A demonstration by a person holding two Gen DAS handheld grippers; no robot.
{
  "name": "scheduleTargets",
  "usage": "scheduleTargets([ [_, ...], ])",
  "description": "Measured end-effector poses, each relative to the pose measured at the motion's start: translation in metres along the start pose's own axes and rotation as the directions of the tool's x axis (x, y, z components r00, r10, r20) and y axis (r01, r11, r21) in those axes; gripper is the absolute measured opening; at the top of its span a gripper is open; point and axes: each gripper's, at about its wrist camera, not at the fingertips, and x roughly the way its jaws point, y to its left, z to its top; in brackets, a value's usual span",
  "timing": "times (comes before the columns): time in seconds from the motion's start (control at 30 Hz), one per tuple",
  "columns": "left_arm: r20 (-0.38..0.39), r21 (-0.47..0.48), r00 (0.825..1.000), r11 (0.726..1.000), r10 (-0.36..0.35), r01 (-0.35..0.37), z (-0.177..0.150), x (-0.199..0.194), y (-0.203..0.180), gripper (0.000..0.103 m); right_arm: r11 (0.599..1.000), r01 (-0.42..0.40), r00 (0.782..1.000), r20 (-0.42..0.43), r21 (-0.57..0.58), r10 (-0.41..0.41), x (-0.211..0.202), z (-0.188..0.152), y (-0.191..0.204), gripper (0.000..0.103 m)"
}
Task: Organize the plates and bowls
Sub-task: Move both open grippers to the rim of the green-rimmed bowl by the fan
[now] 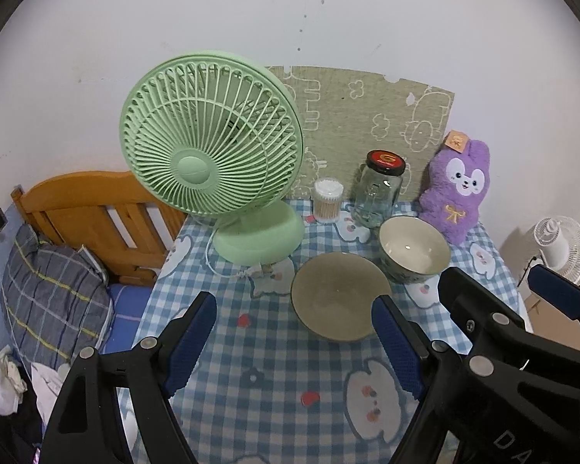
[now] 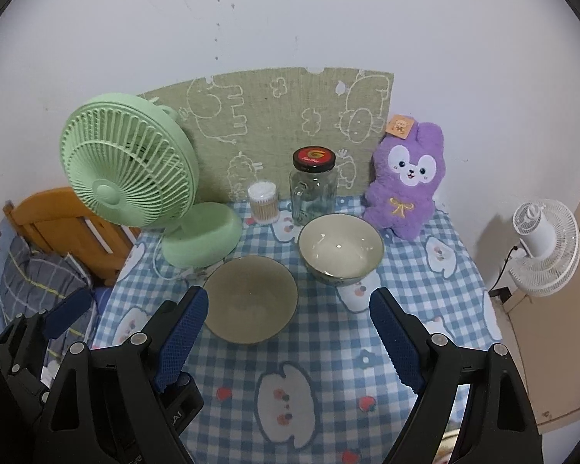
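A shallow grey-brown plate [image 1: 338, 295] lies on the blue checked tablecloth [image 1: 251, 355]; it also shows in the right wrist view [image 2: 251, 297]. A deeper cream bowl [image 1: 413, 249] with a patterned outside stands just behind and to its right, also in the right wrist view [image 2: 340, 247]. My left gripper [image 1: 294, 342] is open and empty, above the cloth in front of the plate. My right gripper [image 2: 290, 340] is open and empty, in front of both dishes. The right gripper also shows in the left wrist view [image 1: 514, 297] at the right.
A green desk fan [image 2: 131, 181] stands at the table's back left. A cotton-swab tub [image 2: 263, 203], a glass jar with a black lid [image 2: 313, 189] and a purple plush rabbit [image 2: 406, 181] line the back. A wooden bed headboard [image 1: 96, 212] is left; a white fan [image 2: 541, 247] is right.
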Motion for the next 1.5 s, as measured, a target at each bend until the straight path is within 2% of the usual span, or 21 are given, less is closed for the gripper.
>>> scheduleTargets([
  [0.27, 0.003, 0.026, 1.000, 1.000, 0.010, -0.010, 0.006, 0.046, 0.002, 0.084, 1.000, 0.017, 1.000, -0.008, 0.012, -0.017, 0.044, 0.001, 0.006, 0.088],
  [0.53, -0.027, 0.020, 1.000, 1.000, -0.004, 0.005, 0.001, 0.090, 0.002, 0.084, 1.000, 0.024, 0.999, -0.043, 0.006, -0.024, 0.088, -0.003, 0.007, 0.087],
  [0.77, -0.056, 0.028, 0.998, 1.000, -0.011, 0.012, -0.003, 0.120, 0.000, 0.083, 1.000, 0.022, 0.997, -0.072, 0.023, -0.020, 0.116, -0.008, 0.007, 0.080],
  [1.0, -0.066, 0.032, 0.998, 0.999, -0.009, 0.011, -0.006, 0.139, -0.001, 0.080, 0.999, 0.032, 0.997, -0.076, 0.023, -0.031, 0.134, -0.009, 0.007, 0.075],
  [1.13, -0.073, 0.035, 0.997, 0.999, -0.005, 0.008, -0.006, 0.147, -0.002, 0.076, 0.999, 0.033, 0.996, -0.082, 0.035, -0.031, 0.142, -0.011, 0.007, 0.068],
  [1.5, -0.110, 0.040, 0.994, 0.999, -0.023, 0.028, -0.014, 0.164, -0.009, 0.069, 0.996, 0.044, 0.993, -0.116, 0.073, -0.035, 0.160, -0.018, -0.001, 0.065],
])
